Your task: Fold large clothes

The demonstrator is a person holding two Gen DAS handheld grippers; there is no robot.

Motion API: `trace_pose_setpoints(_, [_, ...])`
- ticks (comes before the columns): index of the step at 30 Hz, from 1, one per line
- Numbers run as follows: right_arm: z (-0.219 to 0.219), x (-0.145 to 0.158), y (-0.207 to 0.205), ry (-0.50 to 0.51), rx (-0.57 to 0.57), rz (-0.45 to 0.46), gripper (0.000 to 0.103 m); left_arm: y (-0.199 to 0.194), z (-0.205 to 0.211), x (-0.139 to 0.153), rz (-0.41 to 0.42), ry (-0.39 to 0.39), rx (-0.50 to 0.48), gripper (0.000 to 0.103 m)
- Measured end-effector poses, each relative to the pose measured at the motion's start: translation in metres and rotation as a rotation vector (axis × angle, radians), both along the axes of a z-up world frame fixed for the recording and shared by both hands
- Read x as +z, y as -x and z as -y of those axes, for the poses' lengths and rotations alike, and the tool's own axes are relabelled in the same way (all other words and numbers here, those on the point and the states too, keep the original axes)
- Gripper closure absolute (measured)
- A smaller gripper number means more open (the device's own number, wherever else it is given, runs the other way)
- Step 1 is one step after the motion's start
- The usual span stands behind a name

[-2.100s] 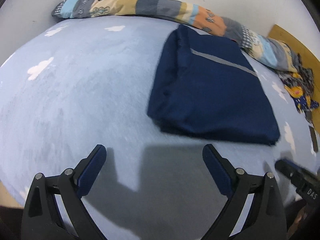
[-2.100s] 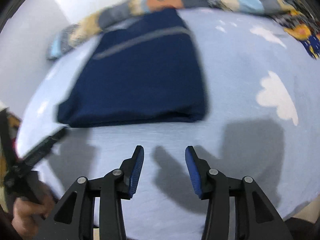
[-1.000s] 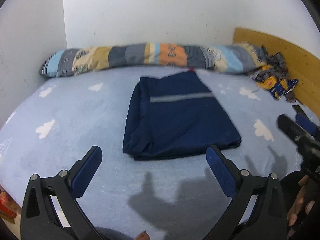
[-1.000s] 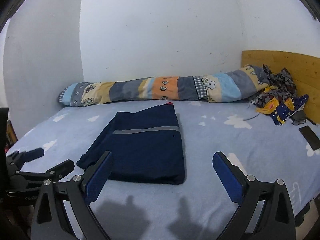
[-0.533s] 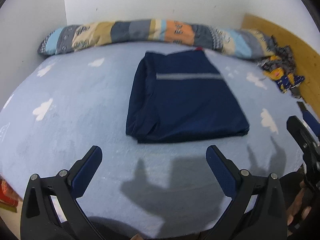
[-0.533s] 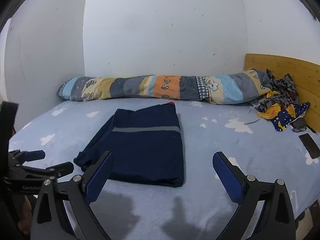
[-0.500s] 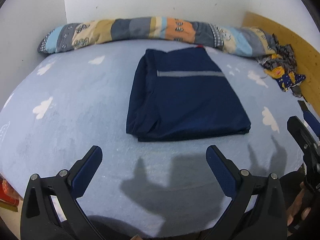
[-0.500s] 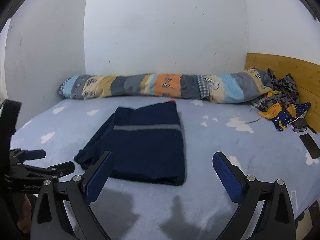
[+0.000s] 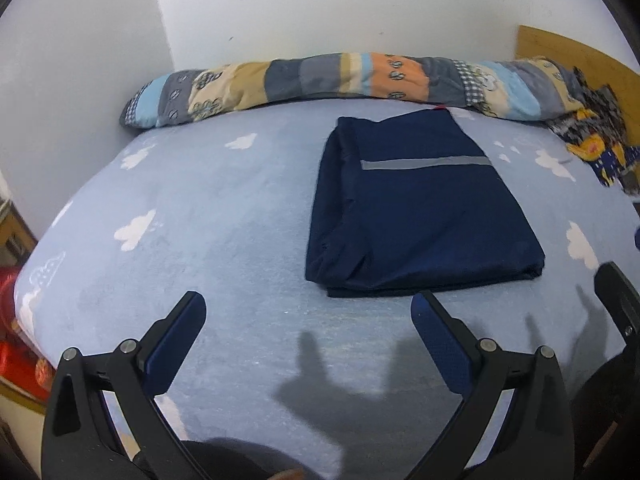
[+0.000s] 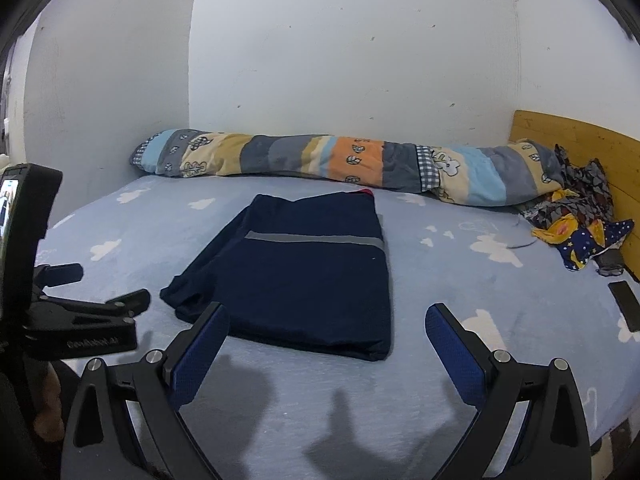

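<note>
A navy garment (image 9: 416,208) with a grey stripe lies folded flat into a rectangle on the light blue bed sheet (image 9: 208,208); it also shows in the right wrist view (image 10: 296,272). My left gripper (image 9: 308,312) hangs open over the sheet, short of the garment's near edge, with nothing between its fingers. My right gripper (image 10: 326,322) is open too, raised above the near edge of the garment and holding nothing. The left gripper's body (image 10: 80,320) shows at the left of the right wrist view.
A long patchwork bolster (image 10: 340,164) runs along the white wall at the back. A heap of patterned cloth (image 10: 576,220) lies by the wooden headboard (image 10: 572,140) at the right. A dark phone (image 10: 626,306) rests near the bed's right edge.
Both grippers have pulled back and risen from the bed, and the right one has opened wide. The folded garment has stayed where it lay.
</note>
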State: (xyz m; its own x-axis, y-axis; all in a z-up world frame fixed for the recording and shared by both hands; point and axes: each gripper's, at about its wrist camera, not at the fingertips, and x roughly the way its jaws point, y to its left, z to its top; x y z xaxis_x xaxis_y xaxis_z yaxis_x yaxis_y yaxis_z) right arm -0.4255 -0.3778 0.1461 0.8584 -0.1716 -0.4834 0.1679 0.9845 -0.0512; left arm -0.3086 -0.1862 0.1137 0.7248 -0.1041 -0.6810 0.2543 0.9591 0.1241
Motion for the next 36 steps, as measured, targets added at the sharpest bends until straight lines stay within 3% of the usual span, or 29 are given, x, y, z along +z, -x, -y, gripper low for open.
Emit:
trace_pose_setpoints(10, [-0.002, 0.002, 0.002, -0.001, 0.018, 0.007, 0.003, 0.012, 0.015, 0.0, 0.033, -0.062, -0.058, 0.0])
trace_pose_setpoints(36, [0.001, -0.003, -0.002, -0.015, 0.001, -0.033, 0.003, 0.009, 0.011, 0.0, -0.003, -0.024, -0.062, 0.0])
